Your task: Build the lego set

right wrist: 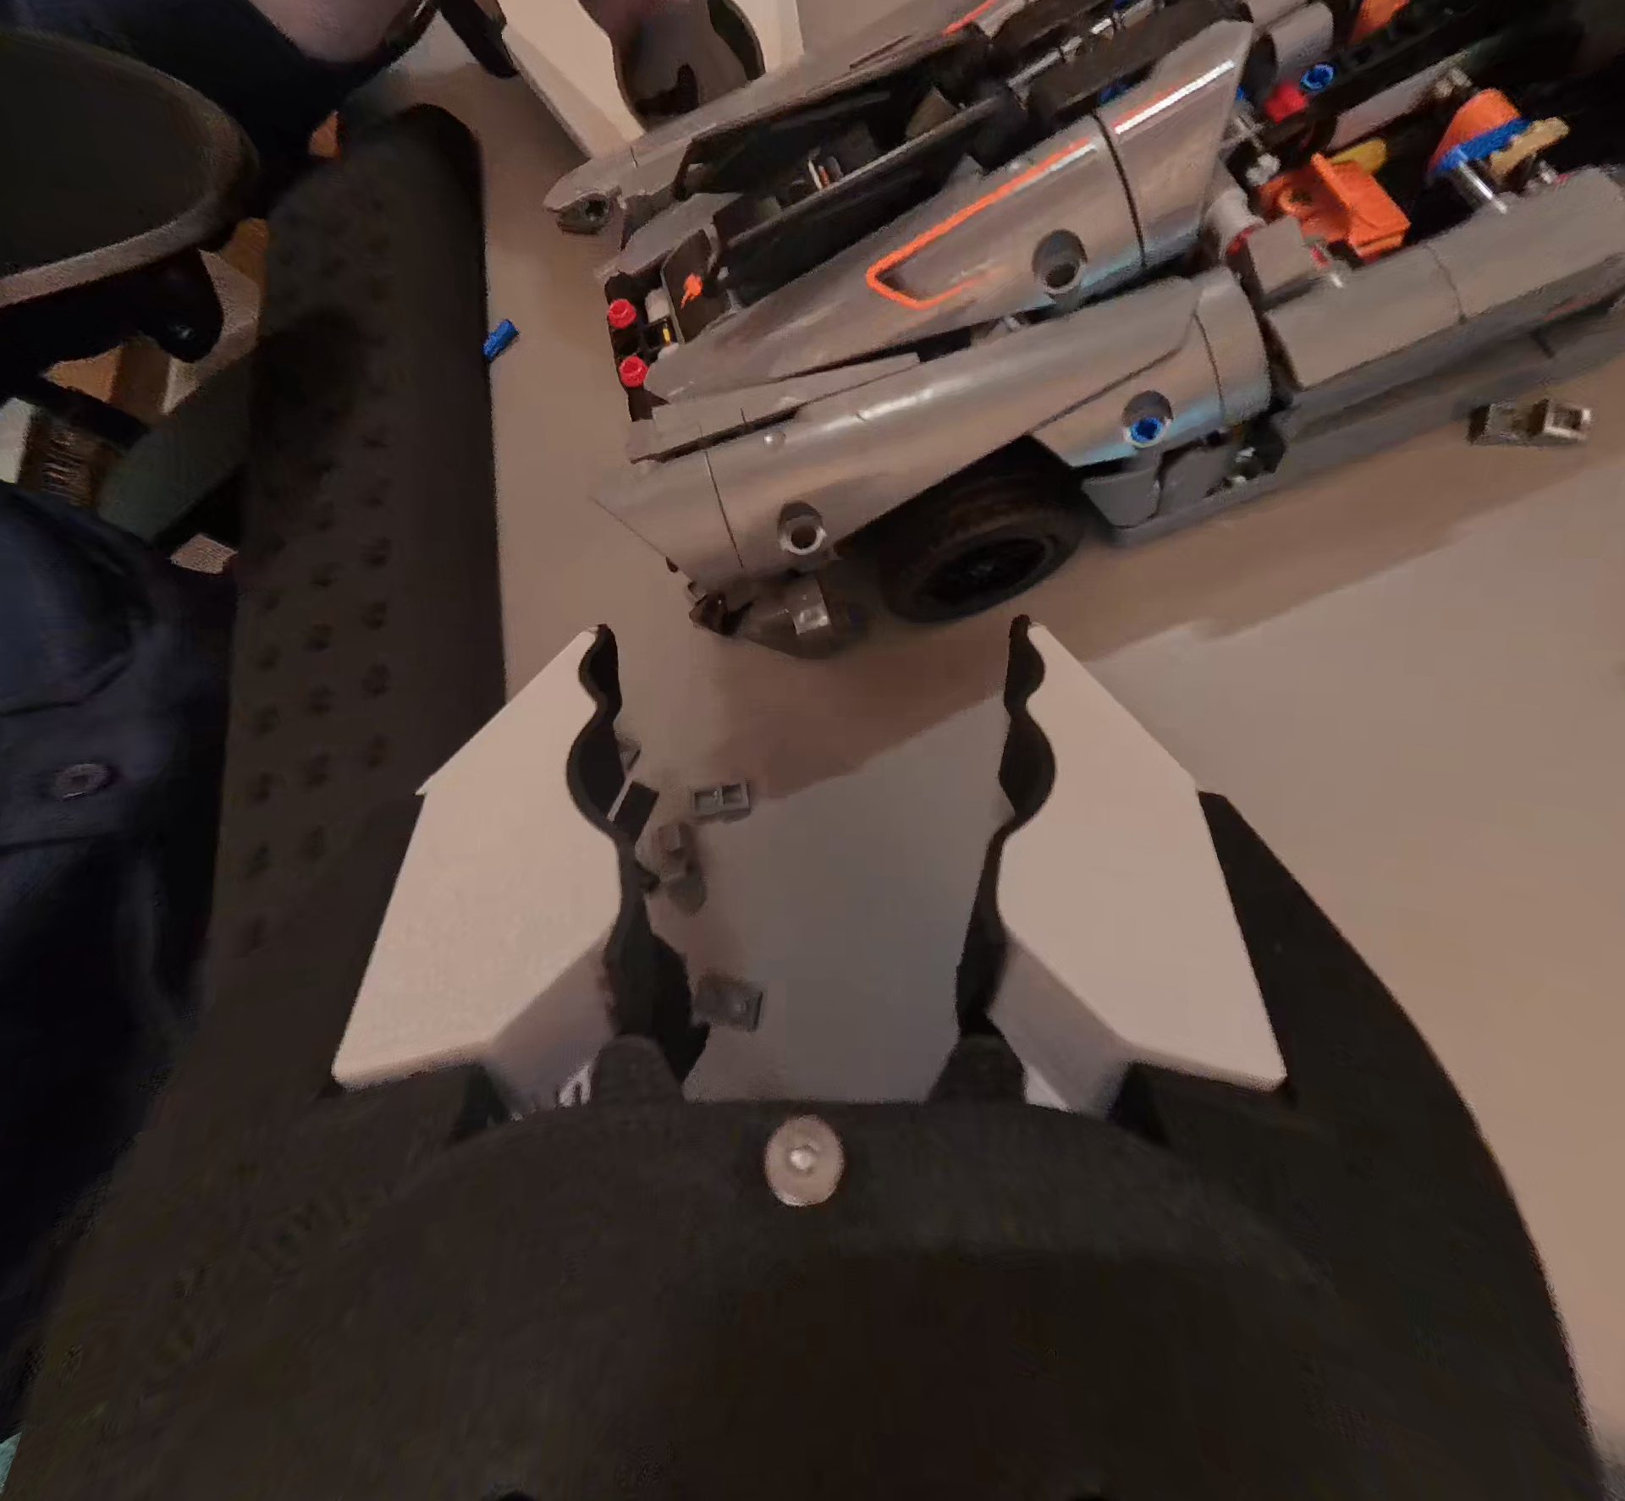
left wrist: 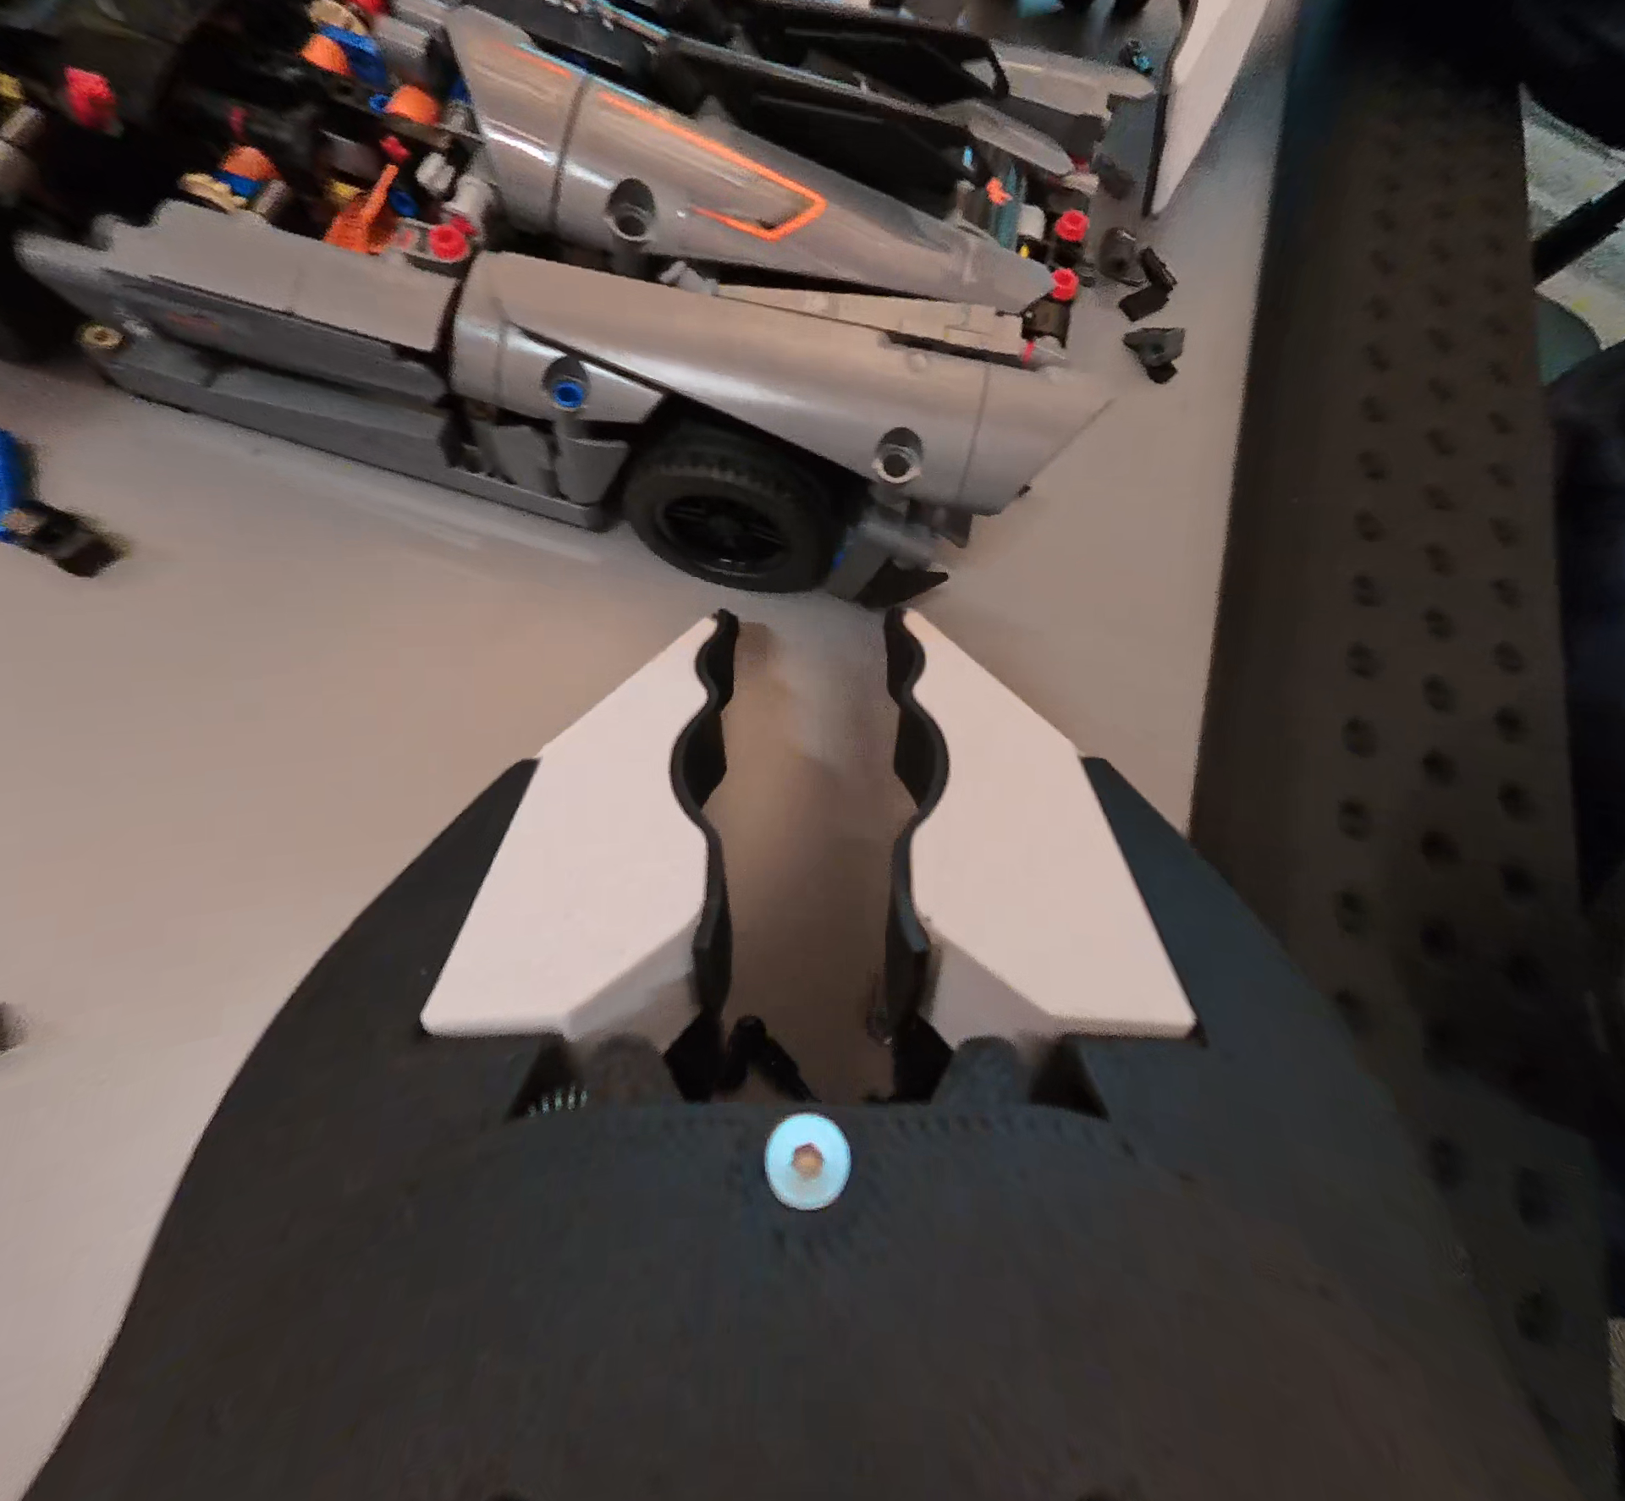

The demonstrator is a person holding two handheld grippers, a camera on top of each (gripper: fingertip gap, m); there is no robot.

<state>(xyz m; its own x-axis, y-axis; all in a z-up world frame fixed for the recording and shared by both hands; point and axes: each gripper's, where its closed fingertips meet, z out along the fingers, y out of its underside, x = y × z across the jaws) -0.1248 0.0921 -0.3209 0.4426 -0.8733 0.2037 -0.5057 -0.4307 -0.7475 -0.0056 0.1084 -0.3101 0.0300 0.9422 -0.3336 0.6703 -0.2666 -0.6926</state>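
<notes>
Both my grippers empty, short of the half-built grey plastic brick car

My right gripper gapes over small grey loose bricks nearest it; my left gripper is parted narrowly, car's wheel just beyond.

Grey lego car with orange stripe, black wheel, red and blue pins; beige table

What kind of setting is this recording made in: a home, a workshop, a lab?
Probably a lab or workshop bench, though little of the room shows. A pale table carries a half-built grey lego car with loose pieces around it, a dark perforated panel runs along the table's edge, and a person's dark sleeve shows beside it.
</notes>
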